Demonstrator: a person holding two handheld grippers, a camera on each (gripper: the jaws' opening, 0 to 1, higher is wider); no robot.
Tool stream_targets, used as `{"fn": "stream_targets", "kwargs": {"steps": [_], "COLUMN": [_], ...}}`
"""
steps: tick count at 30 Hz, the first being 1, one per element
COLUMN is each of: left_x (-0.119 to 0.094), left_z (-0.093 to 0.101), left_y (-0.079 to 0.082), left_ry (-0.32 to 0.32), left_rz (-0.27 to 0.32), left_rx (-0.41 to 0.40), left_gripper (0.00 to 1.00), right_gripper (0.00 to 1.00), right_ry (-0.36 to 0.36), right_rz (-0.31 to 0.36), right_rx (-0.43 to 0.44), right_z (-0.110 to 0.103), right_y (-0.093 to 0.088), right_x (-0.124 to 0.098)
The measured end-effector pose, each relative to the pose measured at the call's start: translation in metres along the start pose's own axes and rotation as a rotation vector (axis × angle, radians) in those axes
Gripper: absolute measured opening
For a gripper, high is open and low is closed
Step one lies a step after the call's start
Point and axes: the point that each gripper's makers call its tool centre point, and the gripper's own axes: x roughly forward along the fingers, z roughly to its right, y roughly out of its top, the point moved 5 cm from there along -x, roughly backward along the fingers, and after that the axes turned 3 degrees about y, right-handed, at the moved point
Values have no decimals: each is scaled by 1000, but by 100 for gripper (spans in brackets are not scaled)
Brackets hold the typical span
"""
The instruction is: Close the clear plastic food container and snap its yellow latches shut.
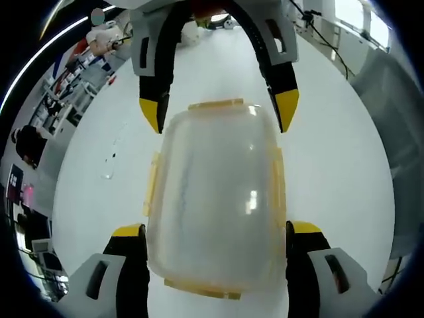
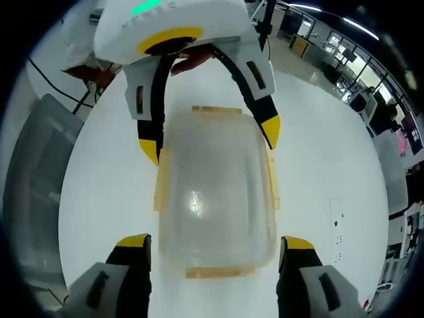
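Clear plastic food container point(image 1: 217, 199): lid on, resting on a round white table point(image 1: 344, 165), lying lengthwise between the two facing grippers. Same container in the right gripper view point(image 2: 215, 195), again central on the table point(image 2: 324, 159).

Yellow latches: four, one per side. Far-end latch point(image 1: 216, 104) lying flat along the rim; near-end latch point(image 1: 202, 289) at the bottom edge; long-side latches at left point(image 1: 152, 185) and right point(image 1: 279, 182). Whether snapped down or merely folded: cannot tell.

Left gripper point(image 1: 215, 232): jaws spread wide, yellow-tipped, flanking the near end of the container; touching its walls or only just beside them: cannot tell. In the right gripper view, seen opposite point(image 2: 209, 132), jaws apart over the far corners of the lid, a hand partly visible behind its body.

Right gripper point(image 2: 215, 244): jaws spread wide, one on each side of the near end of the container, apart from its walls. In the left gripper view, seen opposite point(image 1: 218, 109), tips bracketing the far-end latch.

Surroundings: grey chair point(image 2: 33, 165) beside the table; office desks and equipment beyond, blurred.
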Motion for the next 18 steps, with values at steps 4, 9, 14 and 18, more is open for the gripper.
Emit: {"fn": "stream_targets", "kwargs": {"steps": [4,9,14,18], "left_x": [-8,-19,-28,-32], "left_z": [-3,-2,2,8], "left_y": [-3,-6,-8,-10], "left_ry": [24,60,90,96], "left_rz": [6,29,57,65], "left_rx": [-11,-61,-120,-145], "left_gripper": [87,87,88,88], "right_gripper": [79,83,83,83], "right_ry": [-26,-77,-108,-115], "right_rz": [11,55,73,77], "right_rx": [4,29,55,63], "right_z": [-2,-4,-8,-16], "right_y": [0,4,5,5], "right_x": [-5,-11,-19,-22]}}
